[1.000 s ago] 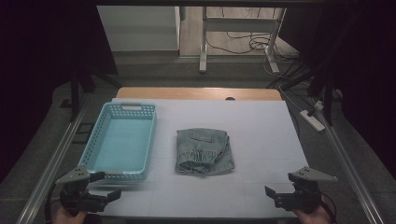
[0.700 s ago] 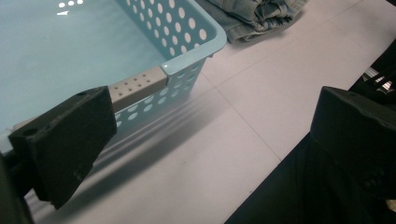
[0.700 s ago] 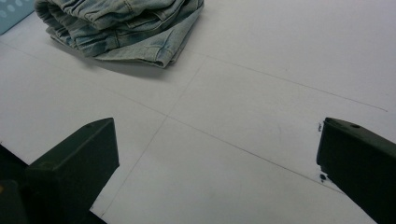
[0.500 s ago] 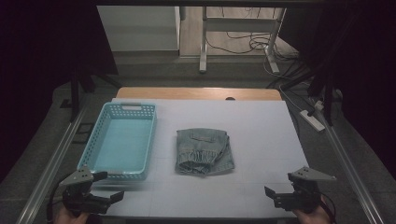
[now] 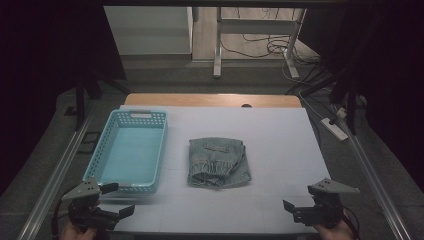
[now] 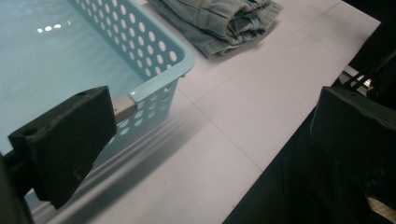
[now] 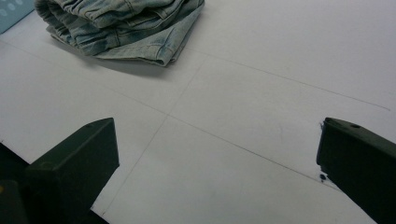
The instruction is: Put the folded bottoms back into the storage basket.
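Denim shorts (image 5: 218,162) sit folded mid-tabletop (image 5: 280,145), basket (image 5: 127,152) at their 9 o'clock holds nothing. Your left hand-held gripper (image 5: 116,200) and right hand-held gripper (image 5: 292,210) hang wide apart at 6, so nothing's started.

Folded jeans (image 7: 121,28) and basket (image 6: 93,56) run past the frame tops

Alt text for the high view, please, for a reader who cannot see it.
Folded denim garment lies mid-table on a white mat, beside an empty light-blue basket to its left. Left gripper and right gripper sit at the near edge, jaws open.
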